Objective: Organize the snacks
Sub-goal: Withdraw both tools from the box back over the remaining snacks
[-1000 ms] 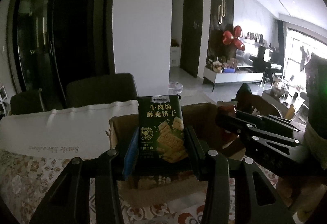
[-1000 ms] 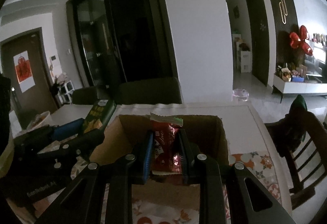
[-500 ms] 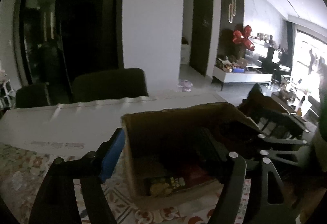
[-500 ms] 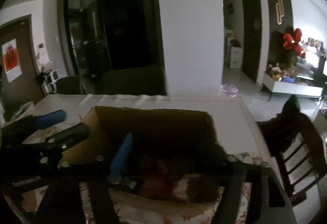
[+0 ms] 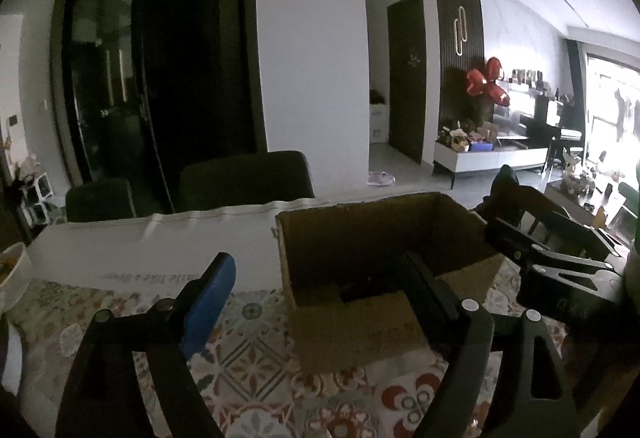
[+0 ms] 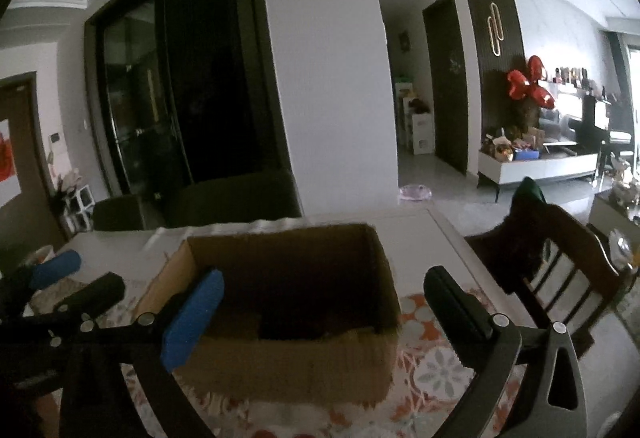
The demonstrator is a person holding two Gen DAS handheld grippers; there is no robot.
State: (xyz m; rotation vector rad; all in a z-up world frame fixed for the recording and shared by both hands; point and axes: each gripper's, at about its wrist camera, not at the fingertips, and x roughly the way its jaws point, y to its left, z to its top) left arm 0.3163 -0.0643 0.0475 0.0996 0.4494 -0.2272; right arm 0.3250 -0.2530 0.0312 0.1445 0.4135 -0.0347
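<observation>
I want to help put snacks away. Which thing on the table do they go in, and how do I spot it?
Look at the table with the flowery patterned cloth. In the middle of it stands a brown cardboard box, open at the top and dark inside. It is the only box there: the wooden chair stands off to one side, beyond the table's edge.

The cardboard box stands on the patterned tablecloth, open side up. Two chairs sit behind the table's far edge; a wooden chair stands to the box's right, a bowl far left
</observation>
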